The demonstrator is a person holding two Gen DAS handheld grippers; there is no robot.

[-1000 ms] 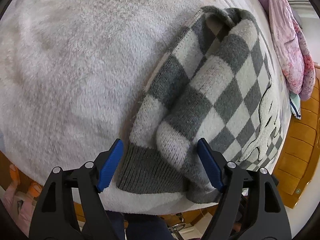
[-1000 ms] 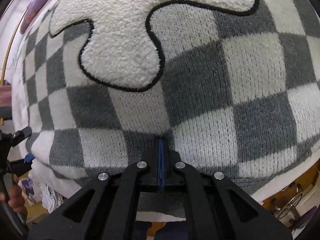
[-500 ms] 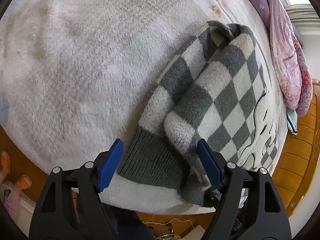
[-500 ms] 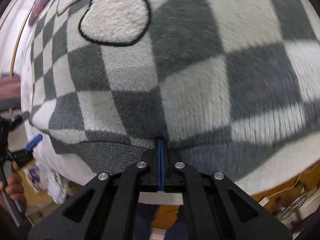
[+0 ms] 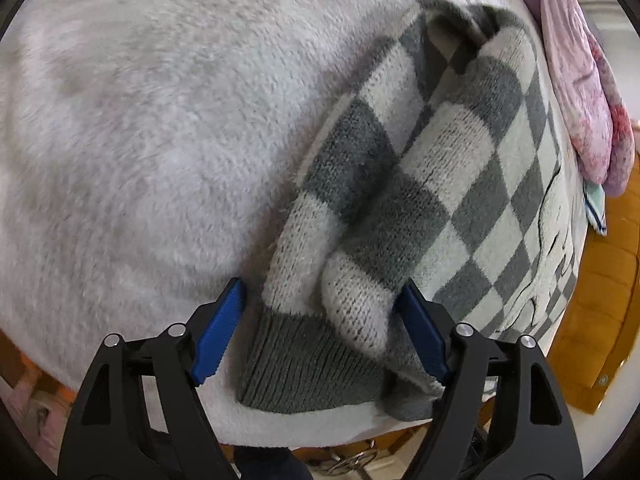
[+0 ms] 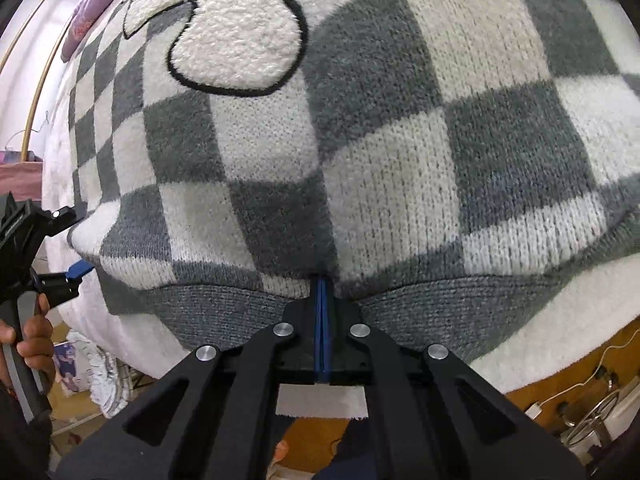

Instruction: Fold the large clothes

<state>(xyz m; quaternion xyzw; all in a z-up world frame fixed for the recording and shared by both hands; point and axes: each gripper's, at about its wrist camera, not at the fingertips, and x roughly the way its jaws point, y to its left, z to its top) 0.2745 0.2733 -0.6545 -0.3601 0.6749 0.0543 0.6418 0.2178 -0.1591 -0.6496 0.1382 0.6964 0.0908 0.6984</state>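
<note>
Left wrist view: nearest, the left gripper (image 5: 320, 320) straddles the sweater's (image 5: 460, 168) folded corner, its blue pads either side of the ribbed grey hem (image 5: 304, 364) and the rolled checked edge. A second ago it hung a little higher with its jaws wider; now it has dropped onto the cloth and the jaws are closing, with the knit between them but the pads not yet pressing. That looks like the start of a pinch on this corner, ready for the next fold.

From the right wrist view, the right gripper (image 6: 322, 286) stays clamped together on the hem at its near edge, the knit puckering into the pads. It has slid sideways along the hem since a second ago, so the fleecy white patch (image 6: 236, 28) with its black outline now sits further up and left. With both near corners taken, I judge the lower half can be lifted over.

The sweater lies on the bed (image 5: 140, 120), near its front edge, a thick grey-and-white checked knit, soft and bulky, likely to slump when raised. Under it spreads a pale, shaggy fleece cover. Far right, a pink quilt (image 5: 576, 80) is heaped against the wooden bed frame (image 5: 600, 320).
</note>
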